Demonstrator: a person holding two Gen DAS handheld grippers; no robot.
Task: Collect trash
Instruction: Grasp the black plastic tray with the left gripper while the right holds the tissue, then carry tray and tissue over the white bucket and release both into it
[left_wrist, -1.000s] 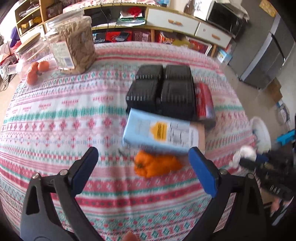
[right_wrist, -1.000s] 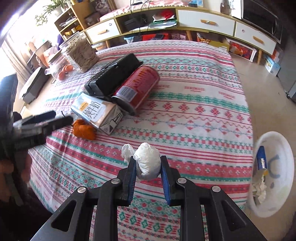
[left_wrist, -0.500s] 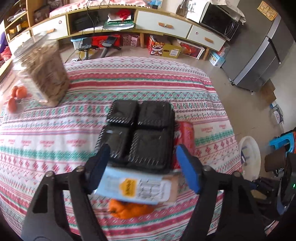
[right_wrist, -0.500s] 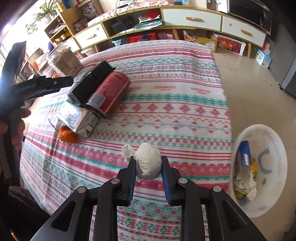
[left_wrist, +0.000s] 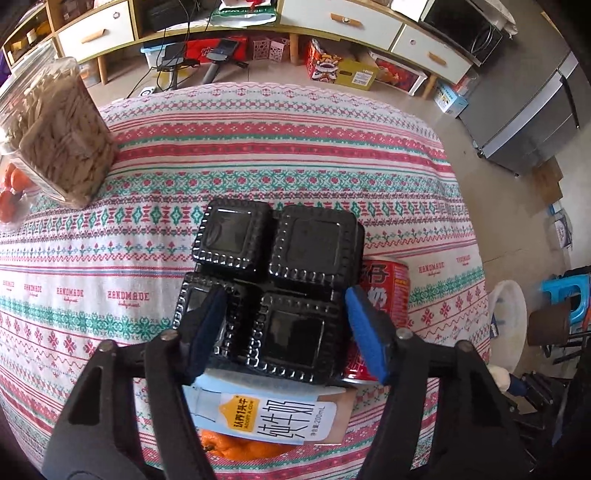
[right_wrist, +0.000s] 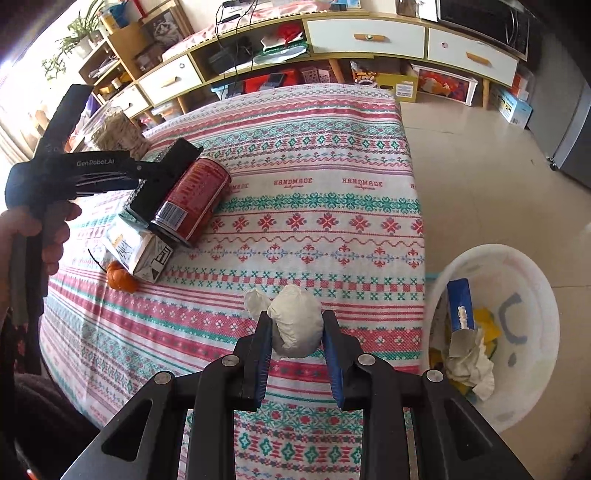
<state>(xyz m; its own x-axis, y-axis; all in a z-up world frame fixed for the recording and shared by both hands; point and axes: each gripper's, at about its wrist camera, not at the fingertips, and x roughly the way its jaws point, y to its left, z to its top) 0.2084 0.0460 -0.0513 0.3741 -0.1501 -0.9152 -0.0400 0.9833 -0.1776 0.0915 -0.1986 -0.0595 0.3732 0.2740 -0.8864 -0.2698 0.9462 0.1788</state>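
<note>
My left gripper (left_wrist: 286, 328) is open and hovers over a black four-cell plastic tray (left_wrist: 273, 280), its pads on either side of the tray's near half. A blue milk carton (left_wrist: 266, 415) lies just below, with an orange peel (left_wrist: 240, 448) under it and a red can (left_wrist: 384, 295) to the right. My right gripper (right_wrist: 297, 343) is shut on a crumpled white tissue ball (right_wrist: 295, 321) above the table's near right edge. The white bin (right_wrist: 495, 332) stands on the floor to its right. The can (right_wrist: 188, 201), the carton (right_wrist: 140, 254) and the peel (right_wrist: 120, 277) show at left.
A clear jar of snacks (left_wrist: 55, 133) and tomatoes (left_wrist: 11, 184) stand at the table's far left. The striped tablecloth (right_wrist: 314, 206) covers the table. The bin holds tissues and wrappers. A low cabinet (right_wrist: 332, 40) runs along the far wall.
My left gripper has moved forward from the carton to over the black tray and narrowed its opening. My right gripper, still holding the tissue, has shifted right toward the bin.
</note>
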